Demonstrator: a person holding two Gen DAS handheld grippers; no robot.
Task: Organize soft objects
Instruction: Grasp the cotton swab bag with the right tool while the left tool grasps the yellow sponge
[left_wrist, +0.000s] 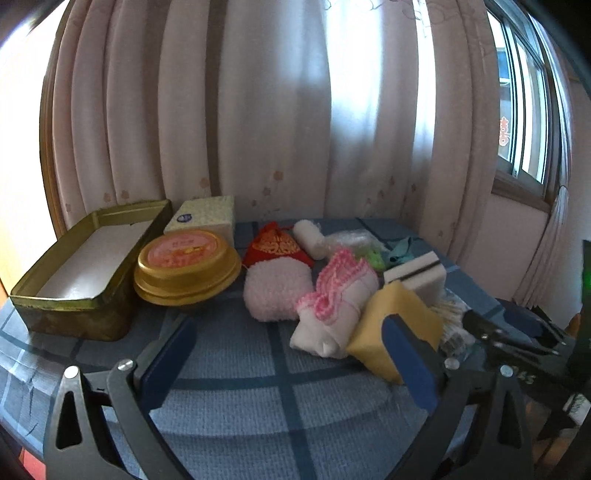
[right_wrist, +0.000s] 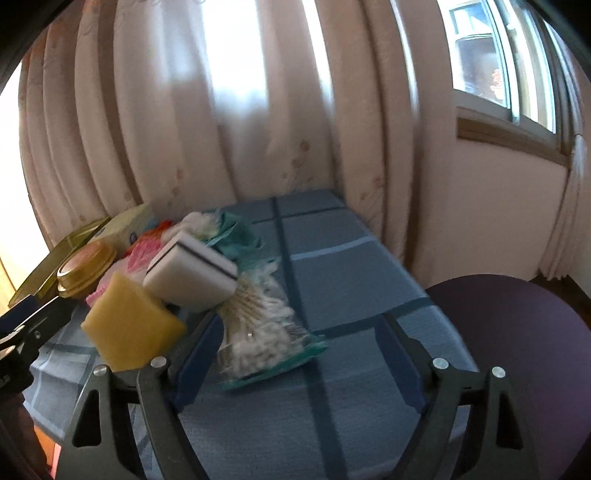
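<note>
A heap of soft things lies on the blue checked tablecloth (left_wrist: 236, 373): a fluffy pink pad (left_wrist: 275, 291), a pink-and-white folded cloth (left_wrist: 332, 306), a red pouch (left_wrist: 277, 247), a white roll (left_wrist: 310, 236), a yellow sponge (left_wrist: 391, 321) (right_wrist: 129, 325) and a white sponge with a black stripe (left_wrist: 417, 277) (right_wrist: 188, 277). My left gripper (left_wrist: 290, 321) stands open just short of the pad and the cloth, its right finger in front of the yellow sponge. My right gripper (right_wrist: 301, 321) is open, with a bag of cotton swabs (right_wrist: 258, 328) lying between its fingers, close to the left one.
At the left stand an open gold rectangular tin (left_wrist: 74, 277), a round gold tin with a pink lid (left_wrist: 186, 266) and a tissue box (left_wrist: 207, 218). A teal cloth (right_wrist: 236, 232) lies behind the sponges. Curtains hang behind the table. A purple chair (right_wrist: 517, 350) is at the right.
</note>
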